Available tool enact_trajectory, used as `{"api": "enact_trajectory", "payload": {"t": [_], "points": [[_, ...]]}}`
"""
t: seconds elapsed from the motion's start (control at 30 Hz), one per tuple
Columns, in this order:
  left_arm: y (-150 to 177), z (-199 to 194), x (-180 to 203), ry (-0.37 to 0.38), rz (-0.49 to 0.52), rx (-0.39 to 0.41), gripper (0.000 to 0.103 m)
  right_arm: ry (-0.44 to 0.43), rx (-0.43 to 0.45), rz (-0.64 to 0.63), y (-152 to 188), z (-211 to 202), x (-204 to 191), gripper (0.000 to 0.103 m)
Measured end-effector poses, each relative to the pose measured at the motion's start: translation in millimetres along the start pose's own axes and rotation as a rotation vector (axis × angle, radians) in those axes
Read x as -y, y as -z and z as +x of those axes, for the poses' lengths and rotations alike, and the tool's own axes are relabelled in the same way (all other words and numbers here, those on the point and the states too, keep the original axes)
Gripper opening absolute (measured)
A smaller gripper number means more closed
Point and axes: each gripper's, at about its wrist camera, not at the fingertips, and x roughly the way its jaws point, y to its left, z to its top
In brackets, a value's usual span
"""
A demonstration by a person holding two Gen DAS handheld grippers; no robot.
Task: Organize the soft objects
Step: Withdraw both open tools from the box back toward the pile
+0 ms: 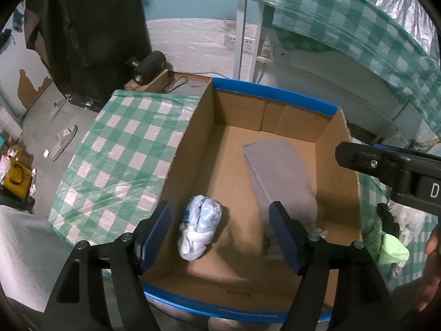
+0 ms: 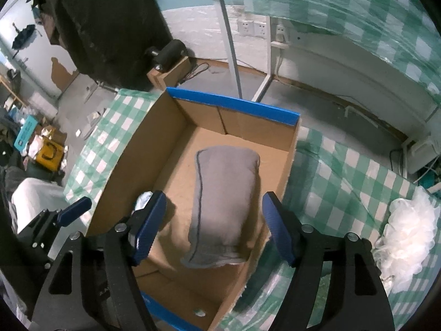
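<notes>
Hovering wide and empty over the cardboard box (image 1: 193,127), the left hand-held gripper (image 1: 220,234) faces a crumpled plastic bag (image 1: 199,227) and folded grey towel (image 2: 226,193) already inside. Rightward, the right hand-held gripper (image 2: 213,224) gapes empty; a white mesh puff (image 2: 410,234) seemingly awaits on the table (image 2: 344,182).

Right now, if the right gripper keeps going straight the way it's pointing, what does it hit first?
Most likely the gray towel lying in the cardboard box. The open right gripper points straight at it with nothing visible between, though depth is uncertain.
</notes>
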Motion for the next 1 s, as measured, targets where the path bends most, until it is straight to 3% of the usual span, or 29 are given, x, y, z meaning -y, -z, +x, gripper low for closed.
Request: {"api": "enact_trajectory", "payload": {"t": [1.0], "points": [[2.5,-22.8,80.5,0.061,0.149,0.034,0.078,0.078,0.056,0.098,35.0,-58.0,74.4,0.077]]}}
